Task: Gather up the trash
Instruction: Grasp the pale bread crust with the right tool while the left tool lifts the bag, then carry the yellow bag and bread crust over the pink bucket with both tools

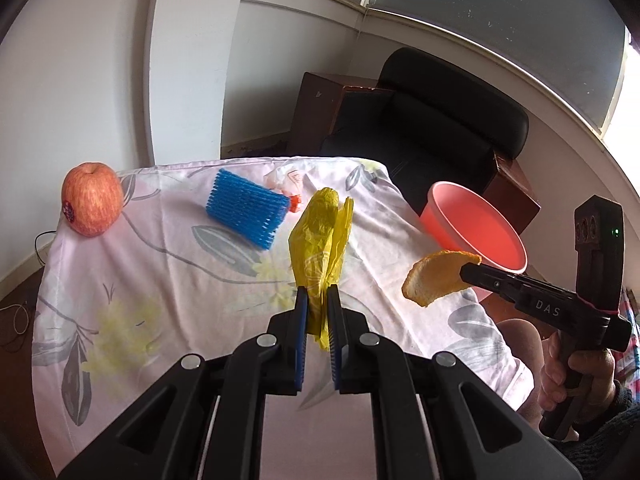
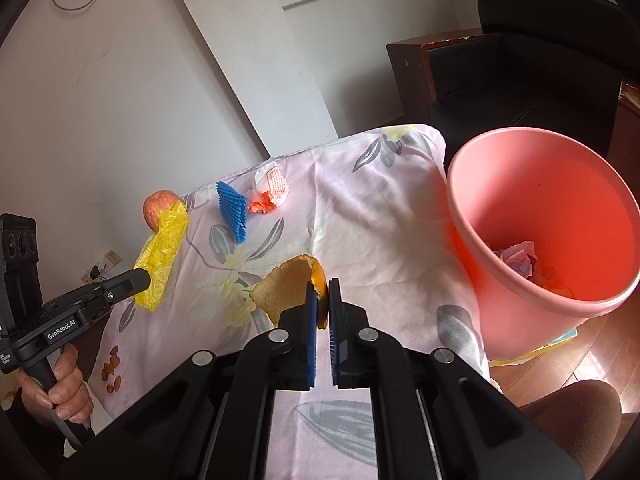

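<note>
Both your jaws are clenched on trash, lifted clear of the surface.

Your left gripper (image 1: 318, 300) pinches the yellow plastic bag (image 1: 320, 240), which stands up from its jaws; your right gripper (image 2: 322, 292) grips the orange peel (image 2: 288, 284) by its edge. Beyond them the floral cloth (image 2: 380, 248) carries a blue foam net (image 1: 248, 210), a crumpled wrapper (image 2: 270, 190) and an apple (image 1: 92, 204). Just off the cloth's right edge sits the pink bin (image 2: 540, 220), scraps already inside.

1 apple (image 1: 92, 199), 1 bin (image 2: 544, 224), 2 claws (image 1: 318, 300)
</note>
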`<state>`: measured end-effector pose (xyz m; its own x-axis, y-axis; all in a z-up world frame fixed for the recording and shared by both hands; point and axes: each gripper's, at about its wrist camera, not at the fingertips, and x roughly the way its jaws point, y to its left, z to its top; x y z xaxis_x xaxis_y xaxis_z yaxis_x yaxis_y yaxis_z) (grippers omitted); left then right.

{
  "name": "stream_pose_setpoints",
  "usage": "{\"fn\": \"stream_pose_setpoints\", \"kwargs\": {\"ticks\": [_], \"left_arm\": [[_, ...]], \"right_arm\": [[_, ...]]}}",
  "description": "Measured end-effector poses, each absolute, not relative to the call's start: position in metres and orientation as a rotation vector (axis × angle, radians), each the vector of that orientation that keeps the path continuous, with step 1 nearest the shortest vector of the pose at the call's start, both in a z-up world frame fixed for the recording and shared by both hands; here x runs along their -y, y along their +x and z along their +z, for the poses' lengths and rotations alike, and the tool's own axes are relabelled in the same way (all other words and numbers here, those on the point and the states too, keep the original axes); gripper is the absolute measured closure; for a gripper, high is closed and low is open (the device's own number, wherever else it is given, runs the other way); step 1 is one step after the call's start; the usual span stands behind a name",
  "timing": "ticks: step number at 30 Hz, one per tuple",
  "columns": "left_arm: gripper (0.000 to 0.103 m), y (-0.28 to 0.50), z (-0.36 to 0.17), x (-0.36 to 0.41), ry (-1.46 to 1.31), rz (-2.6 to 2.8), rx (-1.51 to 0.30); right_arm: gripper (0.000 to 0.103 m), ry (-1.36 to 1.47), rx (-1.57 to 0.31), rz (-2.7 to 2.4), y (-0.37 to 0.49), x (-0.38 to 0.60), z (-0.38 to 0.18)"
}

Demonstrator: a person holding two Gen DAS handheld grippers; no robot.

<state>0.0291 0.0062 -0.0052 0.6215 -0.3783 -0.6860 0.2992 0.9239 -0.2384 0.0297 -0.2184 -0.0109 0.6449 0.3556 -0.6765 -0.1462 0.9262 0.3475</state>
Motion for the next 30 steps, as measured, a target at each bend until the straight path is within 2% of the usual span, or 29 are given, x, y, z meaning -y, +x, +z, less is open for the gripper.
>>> {"fn": "stream_pose_setpoints", "kwargs": {"ticks": [30], "left_arm": [[0.094,0.066,0.018,0.186,0.043,-0.687,-0.82]], "right_arm": [[0.097,0.361,-0.62,-0.047,0.02,0.366,0.014]]}}
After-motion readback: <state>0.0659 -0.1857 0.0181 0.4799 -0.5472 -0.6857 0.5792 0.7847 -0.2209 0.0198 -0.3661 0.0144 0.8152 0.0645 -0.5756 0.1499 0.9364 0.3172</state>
